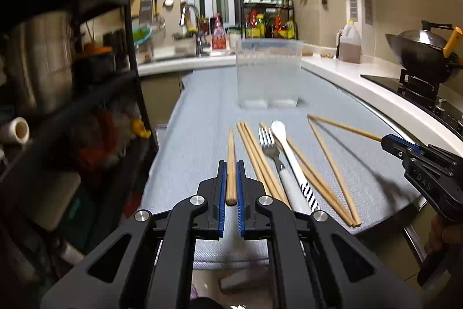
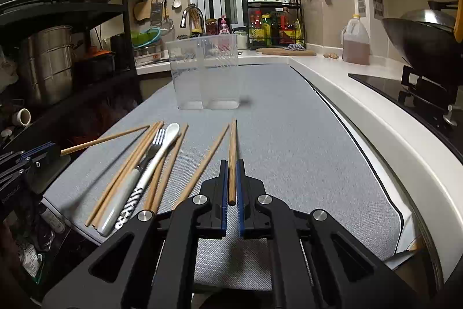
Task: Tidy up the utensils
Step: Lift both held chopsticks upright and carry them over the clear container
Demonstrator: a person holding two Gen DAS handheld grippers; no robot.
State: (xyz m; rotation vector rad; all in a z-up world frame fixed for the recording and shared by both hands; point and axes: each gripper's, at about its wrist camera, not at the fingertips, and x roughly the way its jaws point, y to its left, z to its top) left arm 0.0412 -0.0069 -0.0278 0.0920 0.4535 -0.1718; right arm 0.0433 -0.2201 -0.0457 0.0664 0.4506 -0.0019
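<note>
You have one light wooden chopstick [image 1: 231, 164] clamped in your left gripper [image 1: 231, 178], its blue pads closed on the thick end, the stick pointing ahead along the fingers. Your right gripper [image 2: 231, 178] is closed the same way on a second wooden chopstick [image 2: 232, 158], held near its butt with the tip aimed forward. In the left view that right gripper shows at the far right edge, its stick clearly lifted off the cloth.

Between your two grippers the rest of the utensils lie on the grey-blue woven mat [image 2: 289, 141] covering the desk: a steel fork with a pale handle [image 1: 272, 152], a white ceramic spoon with a striped black-and-white handle [image 1: 289, 158], and several more loose wooden chopsticks [image 1: 260, 161], some touching the fork and spoon, one pair splayed in a V.

Further along the mat stands the clear plastic two-compartment holder [image 2: 205, 71], upright and, as far as can be seen, empty.

You appear to be at the carry step, with both sticks picked up and nothing sorted yet. Next you'd need to tilt each stick tip-down over one compartment and release above the rim. Keep both sticks in the same compartment, and mind that a long stick pivots easily in a grip so near its end.
</note>
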